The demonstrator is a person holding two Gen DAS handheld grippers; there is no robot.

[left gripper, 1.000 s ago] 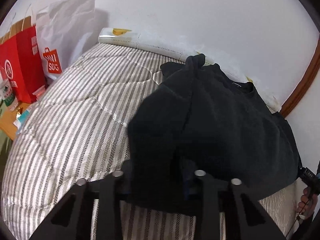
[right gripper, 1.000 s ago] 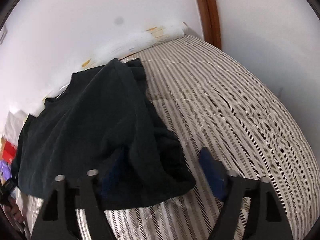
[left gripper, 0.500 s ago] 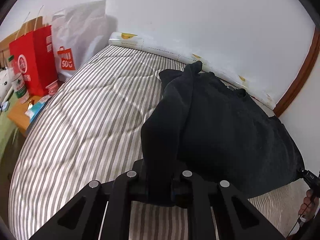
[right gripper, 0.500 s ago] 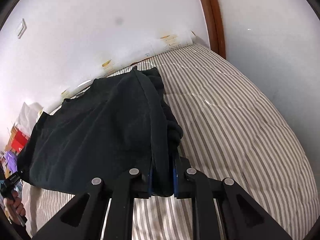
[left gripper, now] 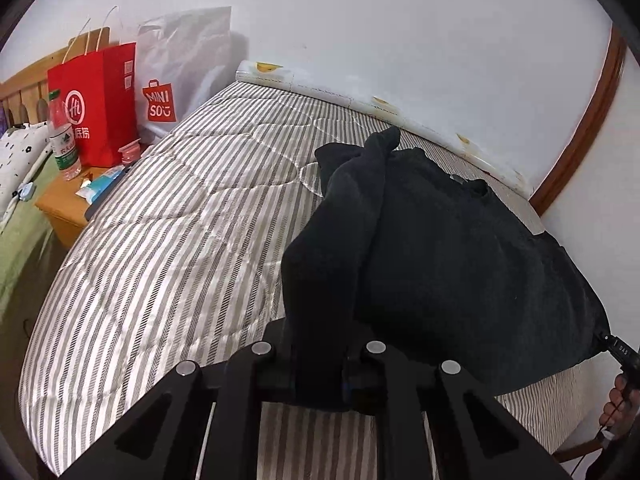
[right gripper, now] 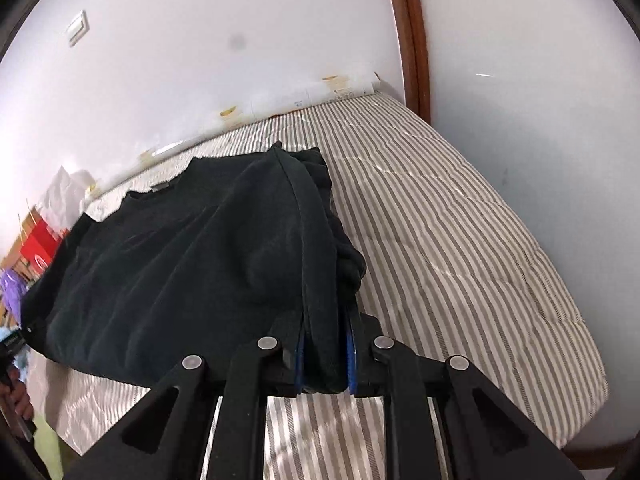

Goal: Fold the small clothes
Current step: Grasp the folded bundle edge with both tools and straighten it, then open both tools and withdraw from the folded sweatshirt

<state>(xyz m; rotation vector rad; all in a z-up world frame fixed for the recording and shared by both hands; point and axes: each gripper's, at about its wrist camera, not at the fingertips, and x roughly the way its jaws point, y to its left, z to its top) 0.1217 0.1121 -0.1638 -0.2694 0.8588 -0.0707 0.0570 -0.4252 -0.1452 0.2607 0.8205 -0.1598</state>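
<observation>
On the grey-and-white striped quilted bed (left gripper: 168,240), I am lifting the black fleece sweater (left gripper: 460,248) by its two near corners. A second ago both tools were gaping wide over the hem; now each is pinched tight on a bunch of dark fabric, and the garment is rising into two tented ridges while its collar end is resting by the wall. The left tool (left gripper: 320,376) is clamping the left hem corner; the right tool (right gripper: 324,360) is gripping the right one between blue pads. With both grips apparently secure, I judge the fold toward the collar can begin. Off the bed's left edge are standing a red paper shopping bag (left gripper: 100,100) and a clear plastic water bottle (left gripper: 62,132).
</observation>
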